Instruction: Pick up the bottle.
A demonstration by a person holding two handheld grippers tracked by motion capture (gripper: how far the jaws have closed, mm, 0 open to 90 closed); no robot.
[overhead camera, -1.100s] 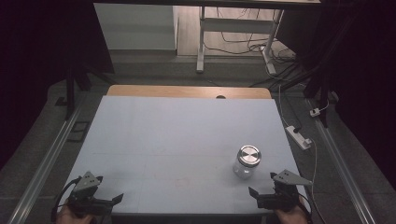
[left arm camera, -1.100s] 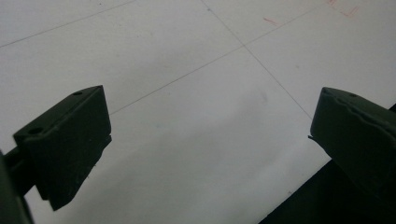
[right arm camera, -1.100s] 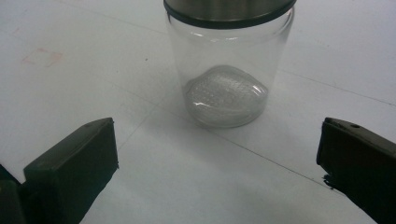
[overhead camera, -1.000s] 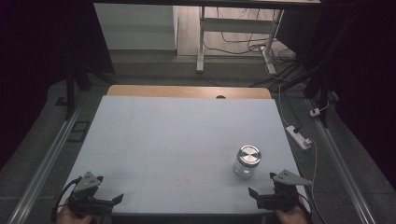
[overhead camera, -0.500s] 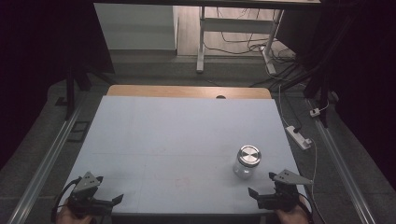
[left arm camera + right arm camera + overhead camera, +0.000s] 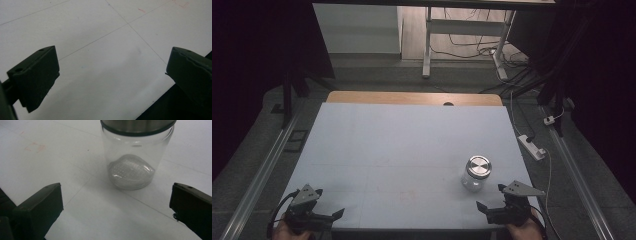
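Observation:
A clear glass jar with a shiny metal lid stands upright on the white table sheet, towards the front right. In the right gripper view the jar is straight ahead, beyond the jaws and apart from them. My right gripper rests at the front right edge just below the jar, and it is open with nothing between its jaws. At the front left corner my left gripper lies low. Its jaws stand wide open over bare sheet near the table edge.
A strip of wooden tabletop shows at the far edge. On the floor to the right lies a white power strip with its cable. Metal rails run along both sides. A desk frame stands beyond the table.

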